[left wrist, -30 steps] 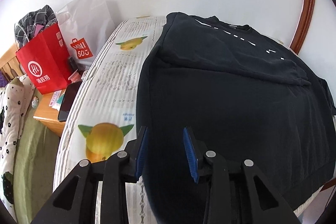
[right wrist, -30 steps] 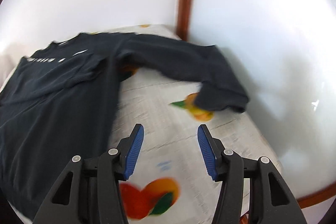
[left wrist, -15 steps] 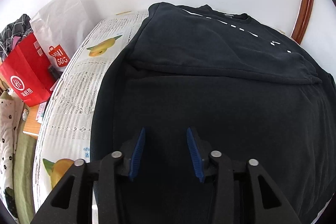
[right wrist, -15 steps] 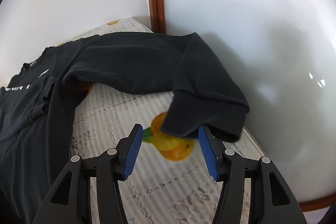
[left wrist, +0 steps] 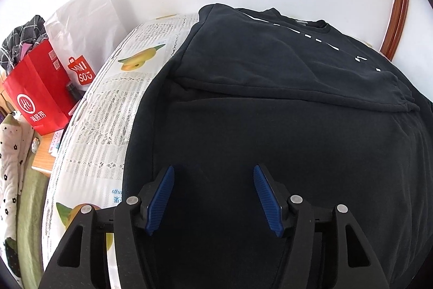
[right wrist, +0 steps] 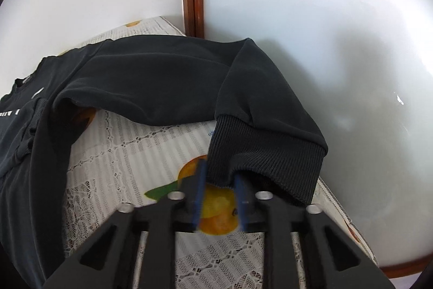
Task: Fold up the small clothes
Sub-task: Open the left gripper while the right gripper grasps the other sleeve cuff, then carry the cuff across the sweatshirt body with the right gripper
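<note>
Cuff [right wrist: 259, 153] edge sits pinched between the right jaws.

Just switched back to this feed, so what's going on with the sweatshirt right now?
A black sweatshirt lies on the fruit-print tablecloth, one sleeve already folded across its chest. The right gripper has just closed on the ribbed cuff of the other, outstretched sleeve. The left gripper has been opening over the sweatshirt's body, nothing between its pads.

black sweatshirt [left wrist: 284, 126], flat, one sleeve folded across
</note>
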`<state>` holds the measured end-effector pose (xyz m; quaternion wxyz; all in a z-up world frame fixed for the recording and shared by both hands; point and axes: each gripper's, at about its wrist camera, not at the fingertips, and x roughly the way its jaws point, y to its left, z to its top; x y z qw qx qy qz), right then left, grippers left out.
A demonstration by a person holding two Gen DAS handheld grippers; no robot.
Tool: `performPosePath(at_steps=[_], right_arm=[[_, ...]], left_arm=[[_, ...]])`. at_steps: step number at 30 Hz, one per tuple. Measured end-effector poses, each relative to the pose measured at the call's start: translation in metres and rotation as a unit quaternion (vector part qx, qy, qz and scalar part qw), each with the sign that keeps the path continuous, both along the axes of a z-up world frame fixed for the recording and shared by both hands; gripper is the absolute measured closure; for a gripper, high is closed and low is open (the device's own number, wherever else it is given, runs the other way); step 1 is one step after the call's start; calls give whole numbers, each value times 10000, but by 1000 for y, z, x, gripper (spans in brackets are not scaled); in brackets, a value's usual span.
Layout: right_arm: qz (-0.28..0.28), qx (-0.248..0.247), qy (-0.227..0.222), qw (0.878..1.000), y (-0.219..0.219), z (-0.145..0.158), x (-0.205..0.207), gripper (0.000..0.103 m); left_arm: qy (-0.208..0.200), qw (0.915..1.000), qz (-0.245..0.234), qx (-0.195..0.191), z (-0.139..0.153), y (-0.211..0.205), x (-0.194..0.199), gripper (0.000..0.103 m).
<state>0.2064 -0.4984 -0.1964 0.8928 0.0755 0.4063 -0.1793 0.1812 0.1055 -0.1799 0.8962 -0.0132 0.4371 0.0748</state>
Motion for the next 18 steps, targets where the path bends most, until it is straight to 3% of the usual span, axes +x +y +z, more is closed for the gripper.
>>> performPosePath(at_steps=[8,14,18], right_arm=[[-113,-118,-280,9995,6,29,-19,96],[418,-338,-727,9959,58,94,-29,96],[1024,-437,-1015,9886,122,134,-23,96]], left_arm=[[6,10000,-5,-19,0,1,-1,43],[61,9998,-83,-144,4,7,-4,44],[55,9998,-167,-74,8,12,-13,44]])
